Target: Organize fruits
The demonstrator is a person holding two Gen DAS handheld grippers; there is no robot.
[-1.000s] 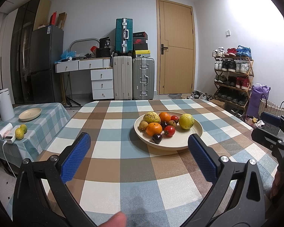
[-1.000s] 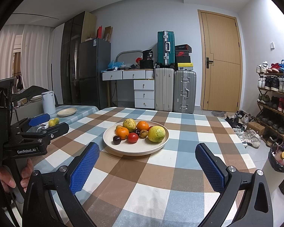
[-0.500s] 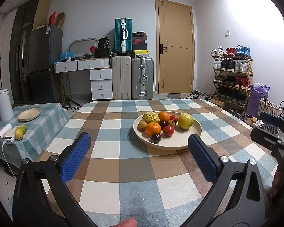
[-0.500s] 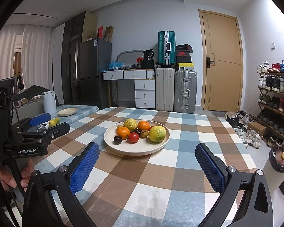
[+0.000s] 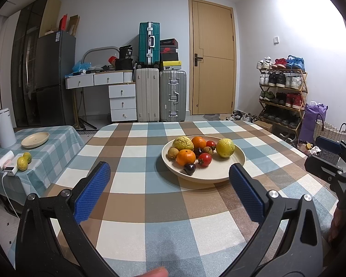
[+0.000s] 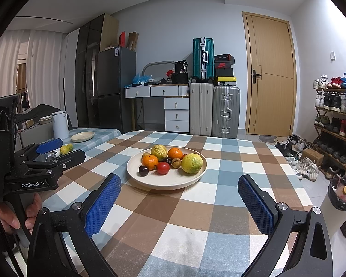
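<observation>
A cream plate (image 5: 238,161) (image 6: 197,173) of mixed fruit sits on the checked table (image 5: 150,198) (image 6: 219,196). It holds two oranges (image 5: 185,157), a yellow-green citrus (image 5: 225,147) (image 6: 192,163), a bumpy green-yellow fruit (image 5: 183,143), tomatoes (image 5: 204,159) (image 6: 163,168), a dark plum (image 5: 189,168) and small brown fruits. My left gripper (image 5: 169,191) is open and empty, held short of the plate. My right gripper (image 6: 180,205) is open and empty, also short of the plate. The left gripper shows in the right wrist view (image 6: 55,152), the right gripper in the left wrist view (image 5: 329,152).
A lower side table (image 5: 55,147) at the left carries an empty cream plate (image 5: 35,139) (image 6: 82,136), two yellow-green fruits (image 5: 24,161) (image 6: 66,149), a white kettle (image 5: 4,128) and a power bank. Suitcases, drawers, a fridge and a shoe rack (image 5: 281,97) stand behind.
Almost nothing has changed. Both grippers stay open and hover in the same place, with only a slight drift of view.
</observation>
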